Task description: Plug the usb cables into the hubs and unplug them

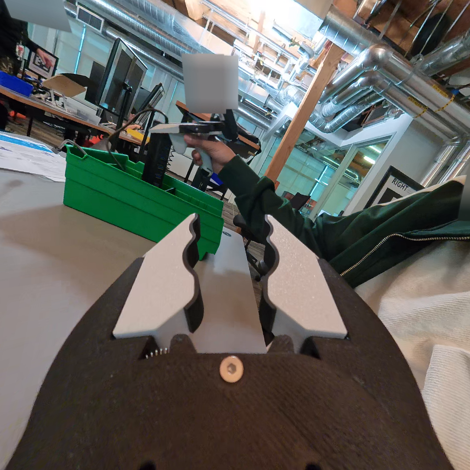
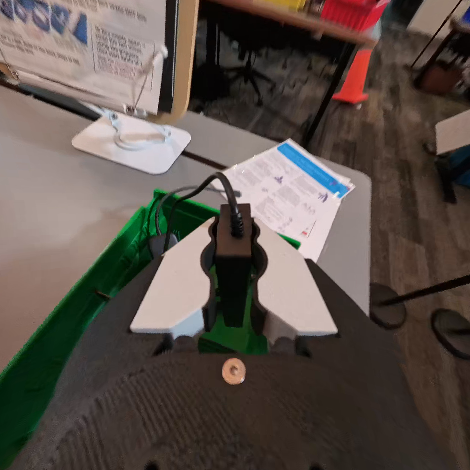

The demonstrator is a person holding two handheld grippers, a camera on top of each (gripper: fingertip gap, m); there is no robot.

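Now right gripper [image 2: 232,226] pinches black hub [image 2: 232,264], seemingly above green bin [image 2: 76,300]; left gripper [image 1: 230,223] spread.

Bare grey tabletop [image 2: 50,203] lies open left of the green plastic bin [image 2: 76,292]; printed sheets [image 2: 292,193] crowd its far side

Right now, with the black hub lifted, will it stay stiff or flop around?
The hub looks like a rigid bar, probably staying straight in the right claw. Its black cable droops into the green bin, so it may tug slightly.
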